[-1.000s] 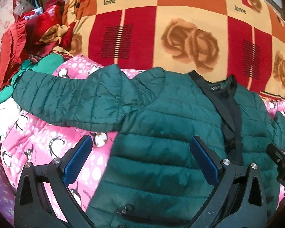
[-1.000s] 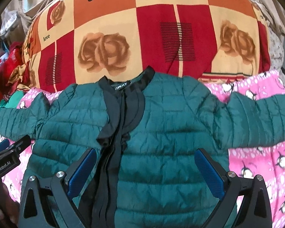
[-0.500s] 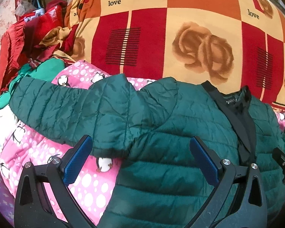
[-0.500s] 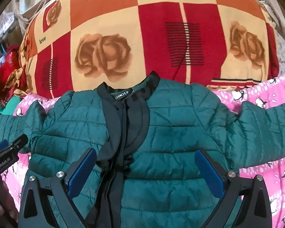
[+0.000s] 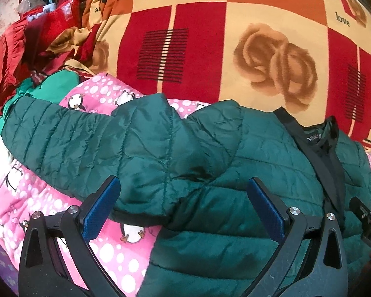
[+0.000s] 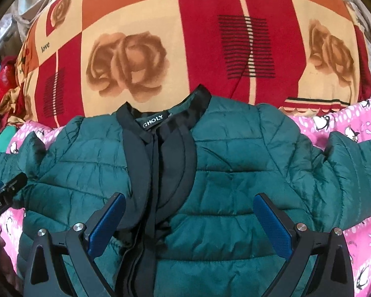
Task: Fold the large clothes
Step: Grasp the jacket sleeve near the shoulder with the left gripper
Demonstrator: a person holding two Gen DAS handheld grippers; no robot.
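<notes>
A dark green quilted jacket (image 6: 235, 178) with black collar and front trim lies spread face up on a pink penguin-print sheet (image 6: 353, 126). In the left wrist view its left sleeve (image 5: 86, 138) stretches out to the left, and my left gripper (image 5: 185, 195) hovers open over the armpit area where sleeve meets body. In the right wrist view my right gripper (image 6: 189, 212) hangs open above the chest, just right of the black placket (image 6: 153, 185). The right sleeve (image 6: 353, 173) reaches off to the right. Neither gripper holds any fabric.
A big red, orange and cream rose-print blanket (image 5: 259, 49) is bunched up behind the jacket. Red and green clothes (image 5: 37, 44) are piled at the far left. The other gripper's tip shows at each view's edge (image 6: 5, 193).
Both grippers have moved forward toward the collar end of the jacket, so the sleeve and collar look nearer. Both stay open; the jacket has not moved.
</notes>
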